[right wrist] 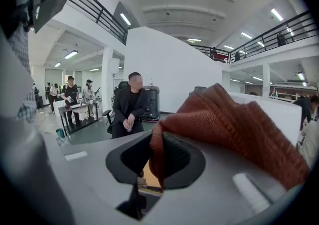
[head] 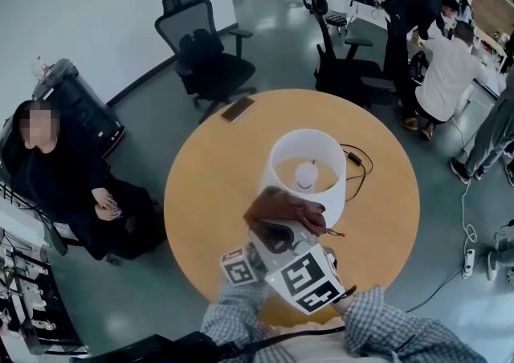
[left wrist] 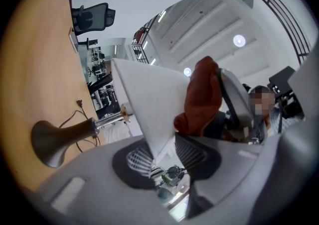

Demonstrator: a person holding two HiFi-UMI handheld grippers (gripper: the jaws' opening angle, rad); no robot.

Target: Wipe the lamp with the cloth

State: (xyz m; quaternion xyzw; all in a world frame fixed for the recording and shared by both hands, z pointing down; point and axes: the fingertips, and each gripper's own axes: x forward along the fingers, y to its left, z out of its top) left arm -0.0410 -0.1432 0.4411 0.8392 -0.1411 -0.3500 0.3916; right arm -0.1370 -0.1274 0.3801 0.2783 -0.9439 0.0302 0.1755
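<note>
My left tongs (left wrist: 162,157) pinch the lower edge of the white shade (left wrist: 149,99) of the lamp (head: 306,162); the thin wall of the shade sits between the two pads. My right tongs (right wrist: 155,162) are pressed together on a fold of the red-brown cloth (right wrist: 229,124), and the rest of the cloth bunches up over the tongs.

From above, the cloth lies against the near side of the shade, draped over its edge, just in front of my two tongs with their marker cubes. The lamp stands upright on the round wooden table (head: 209,185), a little to my side of the middle. I can look down through the open top of the shade at the bulb (head: 306,174). The left gripper view shows the lamp's brown base (left wrist: 55,139) resting on the table. A dark cord (head: 357,162) loops on the tabletop behind the lamp.

A phone (head: 238,108) lies near the far edge of the table, well apart from the lamp. A person in dark clothes (head: 64,185) sits off to the left of the table, and two black office chairs (head: 205,52) stand beyond it.
</note>
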